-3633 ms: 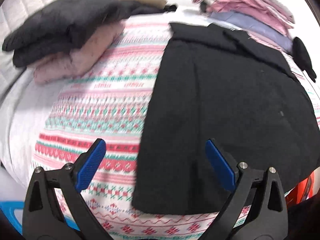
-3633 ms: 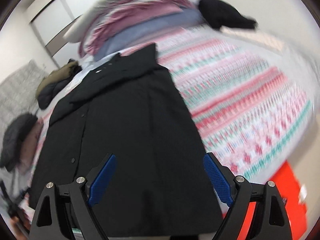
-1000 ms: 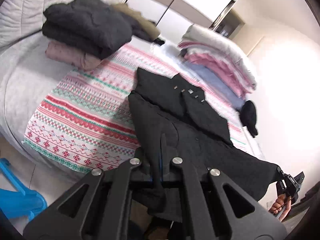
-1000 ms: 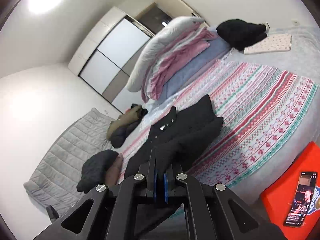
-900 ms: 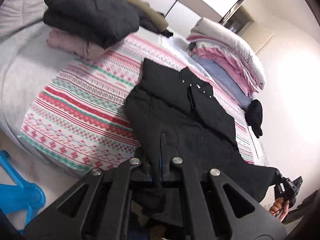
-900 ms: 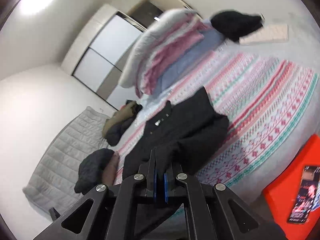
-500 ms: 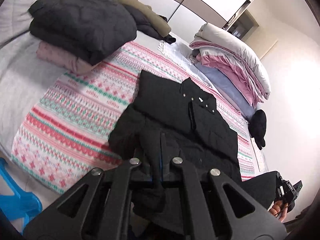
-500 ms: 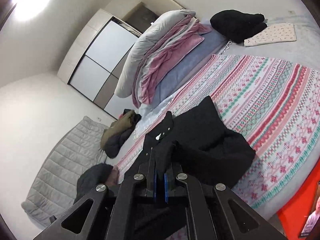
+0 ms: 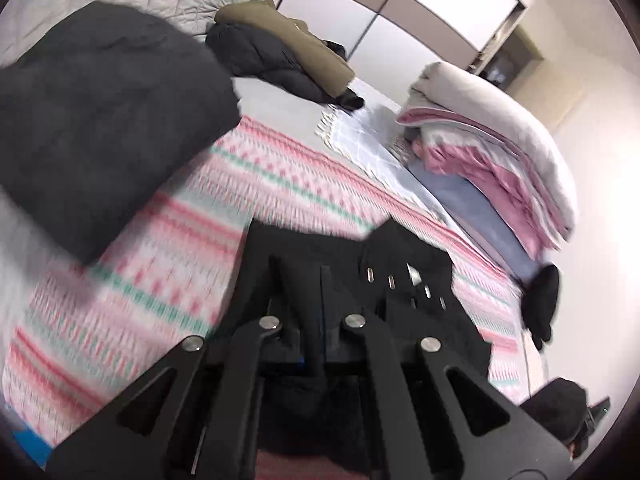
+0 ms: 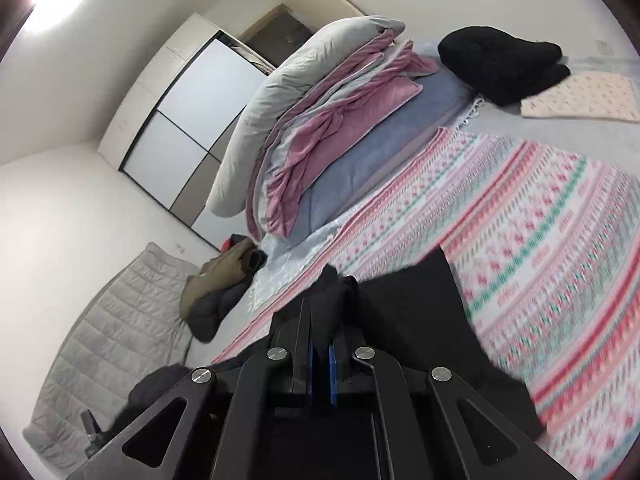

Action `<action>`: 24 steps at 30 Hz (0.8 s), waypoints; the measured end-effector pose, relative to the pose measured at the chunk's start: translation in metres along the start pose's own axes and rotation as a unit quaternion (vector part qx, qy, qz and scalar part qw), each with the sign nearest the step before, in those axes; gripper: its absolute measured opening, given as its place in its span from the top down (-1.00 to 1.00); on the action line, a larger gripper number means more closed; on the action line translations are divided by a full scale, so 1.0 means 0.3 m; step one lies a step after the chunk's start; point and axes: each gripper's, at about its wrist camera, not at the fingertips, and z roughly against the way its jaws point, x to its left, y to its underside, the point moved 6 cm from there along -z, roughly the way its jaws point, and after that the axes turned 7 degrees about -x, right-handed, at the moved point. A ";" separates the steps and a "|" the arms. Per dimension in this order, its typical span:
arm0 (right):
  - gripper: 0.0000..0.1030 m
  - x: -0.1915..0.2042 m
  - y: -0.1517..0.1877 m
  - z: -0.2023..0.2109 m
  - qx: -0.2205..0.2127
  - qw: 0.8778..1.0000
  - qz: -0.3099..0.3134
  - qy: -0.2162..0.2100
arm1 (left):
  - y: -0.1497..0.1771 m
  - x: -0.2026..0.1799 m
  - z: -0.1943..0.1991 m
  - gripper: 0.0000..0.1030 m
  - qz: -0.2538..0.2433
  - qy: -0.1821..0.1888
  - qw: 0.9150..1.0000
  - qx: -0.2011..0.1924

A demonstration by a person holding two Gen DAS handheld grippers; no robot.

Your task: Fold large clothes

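Note:
A large black coat (image 9: pixel 340 252) lies on a pink, white and green patterned blanket (image 9: pixel 260 184) on the bed, its collar and metal snaps showing just ahead. My left gripper (image 9: pixel 320 320) is shut on a fold of the coat's black fabric and hangs over the garment. In the right wrist view, my right gripper (image 10: pixel 320 344) is likewise shut on a bunched edge of the same coat (image 10: pixel 420 312), which spreads beneath it over the blanket (image 10: pixel 540 220). The part of the coat under both grippers is hidden.
A dark grey folded stack (image 9: pixel 100 120) sits close on the left. An olive and black jacket (image 9: pixel 288 48) lies at the far end. Piled pink, white and blue bedding (image 10: pixel 320 120) lines the other side, with a black hat (image 10: pixel 500 64) and a pale cloth (image 10: pixel 580 100).
Both grippers have travelled forward over the bed with the coat's lower edge, doubling it over toward the collar. The grey stack and bedding pile now loom much closer. Both stay shut.

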 end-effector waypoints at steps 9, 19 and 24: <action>0.57 -0.049 -0.291 -0.794 0.072 0.984 0.002 0.161 | -0.265 -0.146 -0.696 0.52 0.040 -0.052 0.990 0.126; -0.57 -0.294 -0.170 -0.864 0.100 0.979 0.080 0.162 | -0.192 -0.098 -0.773 -0.31 0.020 0.000 0.991 0.133; -0.57 -0.395 -0.088 -0.948 0.146 0.970 0.083 0.178 | -0.071 -0.074 -0.912 -0.33 -0.083 -0.075 0.979 0.169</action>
